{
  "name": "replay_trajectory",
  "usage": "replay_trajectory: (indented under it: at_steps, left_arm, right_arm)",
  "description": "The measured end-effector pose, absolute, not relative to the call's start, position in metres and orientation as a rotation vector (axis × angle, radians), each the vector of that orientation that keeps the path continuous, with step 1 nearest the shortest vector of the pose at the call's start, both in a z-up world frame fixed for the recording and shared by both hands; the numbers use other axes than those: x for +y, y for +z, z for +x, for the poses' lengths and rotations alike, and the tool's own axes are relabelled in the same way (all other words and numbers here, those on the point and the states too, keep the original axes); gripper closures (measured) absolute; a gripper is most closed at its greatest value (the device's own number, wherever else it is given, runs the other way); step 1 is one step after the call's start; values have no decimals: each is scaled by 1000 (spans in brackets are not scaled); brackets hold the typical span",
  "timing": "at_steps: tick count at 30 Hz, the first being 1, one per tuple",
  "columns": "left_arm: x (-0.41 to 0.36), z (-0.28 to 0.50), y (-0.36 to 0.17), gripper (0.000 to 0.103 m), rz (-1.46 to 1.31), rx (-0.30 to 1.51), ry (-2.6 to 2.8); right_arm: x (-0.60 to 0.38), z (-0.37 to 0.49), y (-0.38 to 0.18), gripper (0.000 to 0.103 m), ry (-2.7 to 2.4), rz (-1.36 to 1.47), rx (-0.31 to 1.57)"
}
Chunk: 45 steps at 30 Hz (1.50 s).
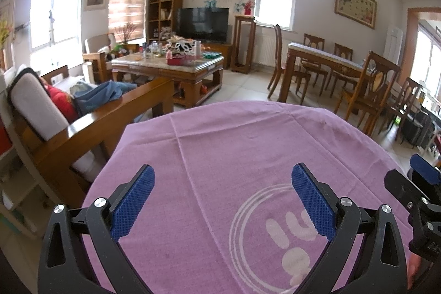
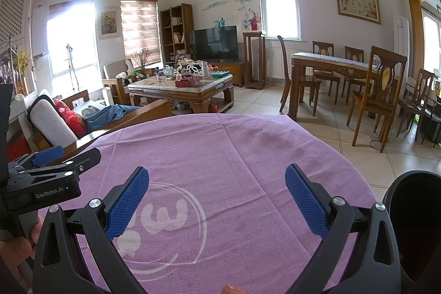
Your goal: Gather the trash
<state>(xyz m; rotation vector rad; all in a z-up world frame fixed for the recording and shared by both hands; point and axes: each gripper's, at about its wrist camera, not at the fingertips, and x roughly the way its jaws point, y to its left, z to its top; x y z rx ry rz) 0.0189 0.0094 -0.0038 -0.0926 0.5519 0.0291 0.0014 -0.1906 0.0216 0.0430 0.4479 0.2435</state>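
Left wrist view: left gripper (image 1: 223, 200) wide open, nothing between the blue pads, hovering over the purple cloth (image 1: 220, 150) covering the table. Right gripper (image 1: 419, 183) pokes in at the right edge of this view. Right wrist view: right gripper (image 2: 217, 197) also spread wide and empty, same cloth below, white printed logo (image 2: 165, 225) under it. Dark round container (image 2: 413, 225) at the lower right edge, just beside the table, probably the trash bin, can't confirm. A hand (image 2: 16, 244) grips the left tool's handle at the lower left.

Trash: none visible on the cloth in either view. Only clutter in sight is on the far coffee table (image 2: 182, 87), well apart from both grippers; items there too small to tell whether any is trash. Sofa (image 1: 55, 123) sits to the left.

Judged step: start of task, searching for a first piece. To do it well: keep both grippers open, tilt the cameras to scan the table surface and edges before committing, pick one item, approach with it centred between the pads, close firmly, then carry to the dark container. Keep the two tools apart, they sit close side by side.
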Motion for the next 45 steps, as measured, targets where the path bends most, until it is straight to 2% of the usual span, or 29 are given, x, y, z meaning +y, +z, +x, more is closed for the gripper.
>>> replay_trajectory:
  at_steps: [45]
  left_arm:
    - [17, 26, -9, 5, -101, 557, 22]
  right_arm:
    - [-195, 2, 23, 5, 244, 43, 448]
